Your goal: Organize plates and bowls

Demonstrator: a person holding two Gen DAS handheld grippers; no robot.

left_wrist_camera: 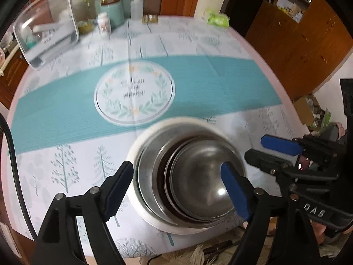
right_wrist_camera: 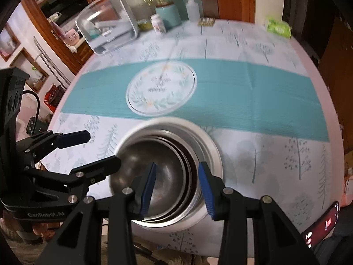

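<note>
Bench: round bench (left_wrist_camera: 66,132), teal-banded tree-print cloth.
Right view only: red-screened phone (right_wrist_camera: 324,223), lower right.
Bowls: nested steel bowls (left_wrist_camera: 194,176) inside white bowl (left_wrist_camera: 141,203).
Left claw (left_wrist_camera: 176,185): open wide, empty.
Right claw (right_wrist_camera: 176,185): half open, gripping nothing.

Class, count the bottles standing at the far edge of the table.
2: a tall translucent squeeze bottle beside the teal pot, and a small white pill bottle in front of that pot. Others may be hidden.

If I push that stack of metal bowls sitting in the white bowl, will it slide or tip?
The stack of metal bowls probably slides rather than tips: it sits low and wide in the white bowl. The inner bowls look unevenly nested, so they may shift and rattle. Their shiny steel likely feels slippery to the pads.
</note>
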